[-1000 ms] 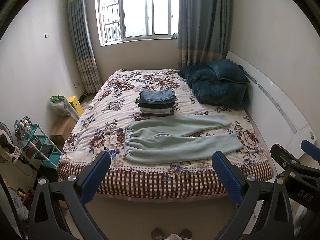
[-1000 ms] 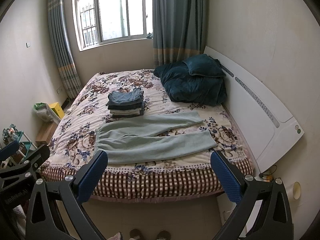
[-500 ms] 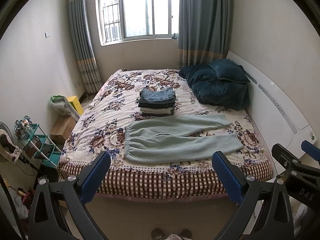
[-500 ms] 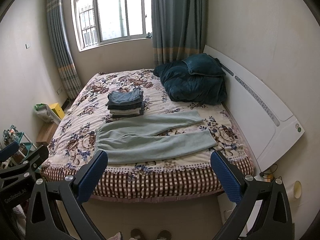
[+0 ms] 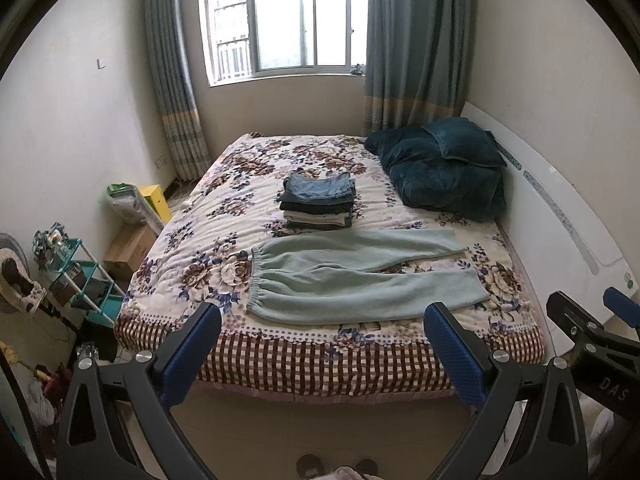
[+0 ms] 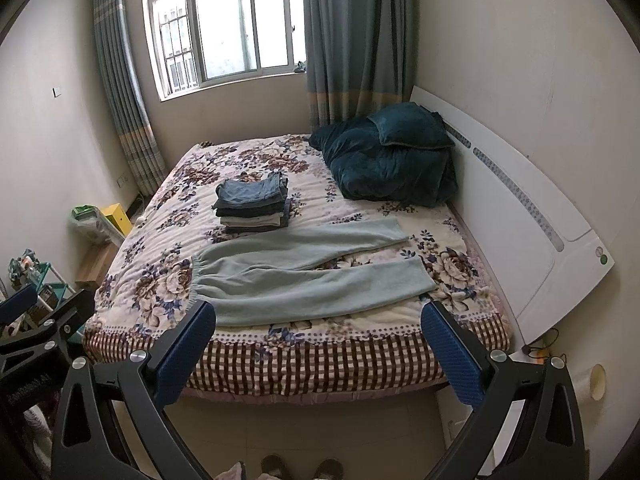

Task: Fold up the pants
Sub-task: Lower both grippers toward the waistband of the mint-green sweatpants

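- The pale green fleece pants (image 5: 360,276) lie flat on the floral quilted bed (image 5: 208,240), in the middle of both frames, above and well apart from my fingers.
- Their long axis runs across the frame: elastic waistband at centre left, leg cuffs at centre right.
- My left gripper (image 5: 320,356) has its fingers spread wide, holding nothing; I judge it nearer the waistband.
- My right gripper (image 6: 318,354) is likewise spread and empty, nearer the cuffs.
- A stack of folded dark clothes (image 6: 252,208) sits just beyond the pants.
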`<act>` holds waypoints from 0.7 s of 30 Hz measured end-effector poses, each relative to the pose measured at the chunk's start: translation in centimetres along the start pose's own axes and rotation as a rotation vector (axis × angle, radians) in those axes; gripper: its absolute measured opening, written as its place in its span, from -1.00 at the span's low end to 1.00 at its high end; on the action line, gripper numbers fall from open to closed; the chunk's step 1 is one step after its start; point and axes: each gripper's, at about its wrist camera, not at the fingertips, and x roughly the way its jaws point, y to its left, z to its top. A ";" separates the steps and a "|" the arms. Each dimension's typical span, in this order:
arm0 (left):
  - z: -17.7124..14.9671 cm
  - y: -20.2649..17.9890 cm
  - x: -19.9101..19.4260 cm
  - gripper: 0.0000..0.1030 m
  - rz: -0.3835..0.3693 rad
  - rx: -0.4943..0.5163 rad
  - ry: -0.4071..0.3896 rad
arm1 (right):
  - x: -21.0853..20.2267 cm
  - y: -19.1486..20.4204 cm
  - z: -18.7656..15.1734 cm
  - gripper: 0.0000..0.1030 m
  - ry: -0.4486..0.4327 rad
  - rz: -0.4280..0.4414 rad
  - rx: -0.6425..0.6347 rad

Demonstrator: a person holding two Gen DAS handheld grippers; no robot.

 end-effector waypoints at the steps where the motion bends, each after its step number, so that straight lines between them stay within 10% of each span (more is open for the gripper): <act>1: 0.0 -0.3 0.3 1.00 0.014 -0.005 0.004 | 0.6 -0.2 0.0 1.00 0.003 0.000 0.002; 21: 2.8 -2.5 21.1 1.00 0.140 -0.023 0.205 | 25.1 -3.7 4.3 1.00 0.200 -0.067 -0.032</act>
